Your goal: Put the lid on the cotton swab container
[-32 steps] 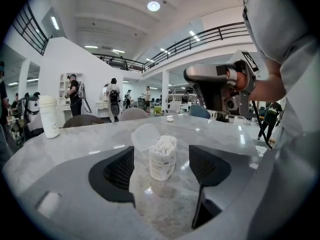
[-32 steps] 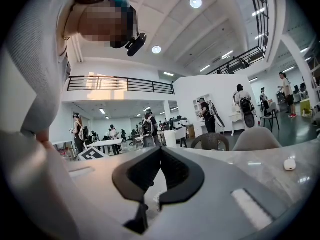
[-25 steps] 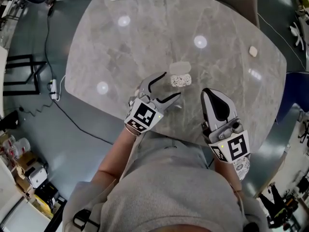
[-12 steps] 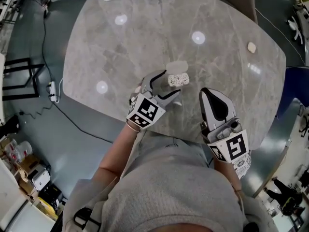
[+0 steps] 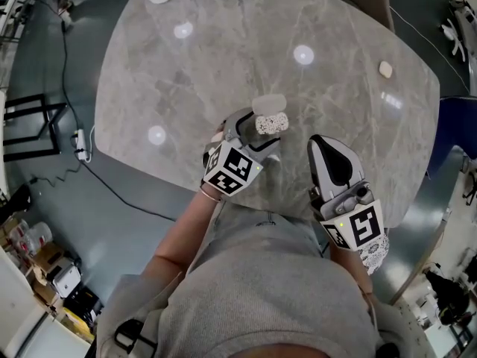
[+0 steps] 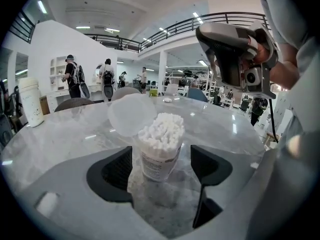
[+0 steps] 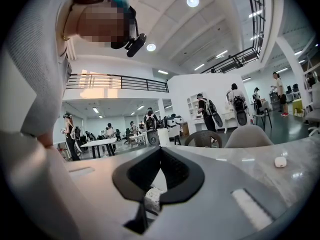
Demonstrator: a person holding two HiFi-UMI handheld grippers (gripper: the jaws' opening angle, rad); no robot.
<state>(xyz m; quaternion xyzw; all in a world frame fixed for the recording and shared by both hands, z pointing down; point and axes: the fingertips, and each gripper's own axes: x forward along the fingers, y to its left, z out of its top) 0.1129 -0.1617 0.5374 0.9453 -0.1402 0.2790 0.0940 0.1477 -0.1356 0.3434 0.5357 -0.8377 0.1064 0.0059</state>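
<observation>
Your hall is bright, evenly lit by ceiling lamps (image 7: 192, 1); they glare as white spots on the marble table (image 5: 223, 58). Both gripper views bulge strongly, corners black, nearest surfaces soft.

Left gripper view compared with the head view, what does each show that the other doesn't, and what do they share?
Only the left gripper view shows the cotton swab container upright between the left gripper's jaws, which have just been opening and don't touch it, plus people in the background. Only the head view shows the person's grey top and the floor. Both show the container, the lid off it, the marble table and the right gripper.
</observation>
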